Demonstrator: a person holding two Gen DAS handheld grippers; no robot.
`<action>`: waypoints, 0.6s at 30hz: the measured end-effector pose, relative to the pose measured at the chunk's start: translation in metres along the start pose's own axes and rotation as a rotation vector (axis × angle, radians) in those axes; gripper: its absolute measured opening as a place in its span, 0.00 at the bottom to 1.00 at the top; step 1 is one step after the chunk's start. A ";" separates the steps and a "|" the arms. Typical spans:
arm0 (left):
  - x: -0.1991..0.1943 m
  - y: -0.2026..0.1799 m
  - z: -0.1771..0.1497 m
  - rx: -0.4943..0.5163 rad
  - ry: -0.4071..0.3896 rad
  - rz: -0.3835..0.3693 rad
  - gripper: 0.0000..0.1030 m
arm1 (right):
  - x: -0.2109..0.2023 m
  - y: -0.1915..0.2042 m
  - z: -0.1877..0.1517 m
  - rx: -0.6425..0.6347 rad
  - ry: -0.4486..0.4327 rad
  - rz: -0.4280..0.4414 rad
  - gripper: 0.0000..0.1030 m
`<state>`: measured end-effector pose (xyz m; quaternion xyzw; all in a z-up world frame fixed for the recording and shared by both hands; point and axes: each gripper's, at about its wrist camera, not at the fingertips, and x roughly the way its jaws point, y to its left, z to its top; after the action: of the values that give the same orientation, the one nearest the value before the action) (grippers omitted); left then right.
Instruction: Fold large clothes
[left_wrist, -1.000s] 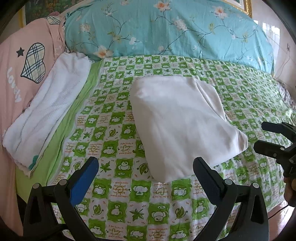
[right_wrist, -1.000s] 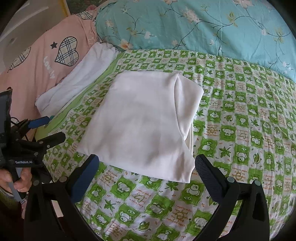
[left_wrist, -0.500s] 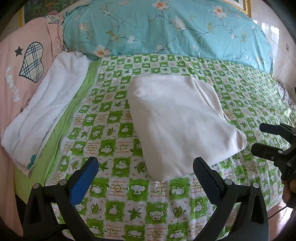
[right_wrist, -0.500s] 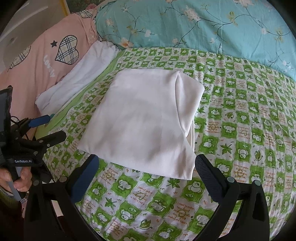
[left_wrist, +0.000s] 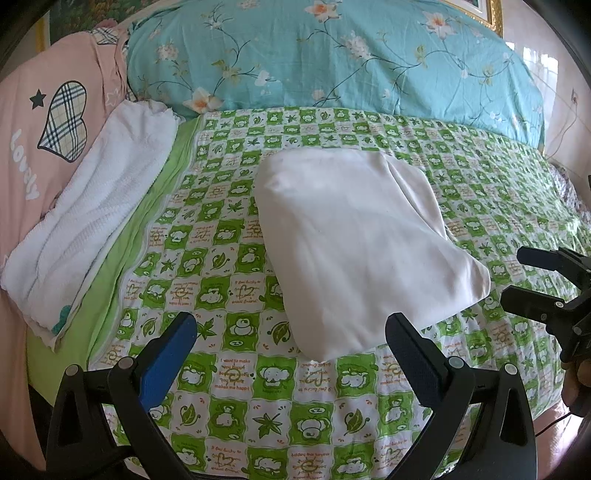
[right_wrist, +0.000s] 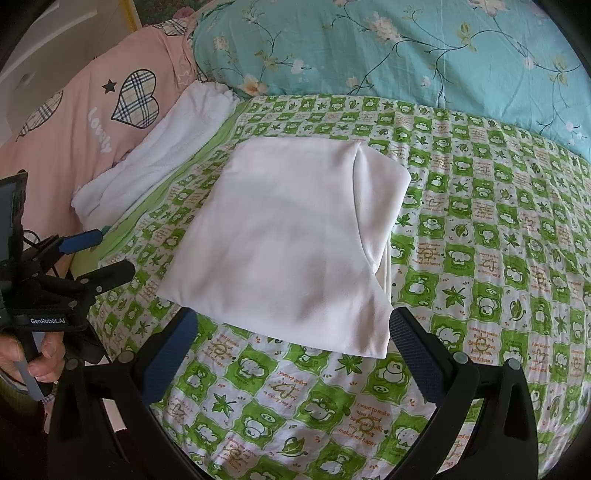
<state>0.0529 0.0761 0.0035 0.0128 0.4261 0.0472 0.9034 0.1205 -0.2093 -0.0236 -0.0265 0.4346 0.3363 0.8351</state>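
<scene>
Covering most of both views, one bed (left_wrist: 229, 369) in a green-and-white checked sheet carries one folded white garment (left_wrist: 354, 240) at its middle, its place on the sheet unchanged from a second ago, though it sits a little lower and nearer in the right wrist view. Behind lies one turquoise floral pillow (left_wrist: 332, 55), at the left one pink pillow (left_wrist: 40, 122) with a plaid heart, and beside that one folded white towel (left_wrist: 92, 221). Two grippers hover at the near edge, both clear of the cloth. The left gripper (left_wrist: 288, 354) has its fingers spread wide and empty; the right gripper (right_wrist: 291, 350) likewise stands wide apart, empty. One hand (right_wrist: 33, 358) grips the left handle from below.
</scene>
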 end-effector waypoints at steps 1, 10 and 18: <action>0.000 0.000 0.000 -0.001 0.000 0.000 0.99 | 0.000 0.000 0.000 0.001 0.000 0.000 1.00; -0.001 -0.001 -0.001 0.000 -0.001 -0.002 0.99 | -0.001 0.002 0.000 -0.001 -0.005 0.002 1.00; -0.003 0.001 0.002 0.000 -0.005 -0.006 0.99 | -0.002 0.003 0.000 0.001 -0.005 0.003 1.00</action>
<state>0.0526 0.0766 0.0072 0.0118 0.4239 0.0445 0.9046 0.1174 -0.2080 -0.0213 -0.0246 0.4326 0.3373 0.8358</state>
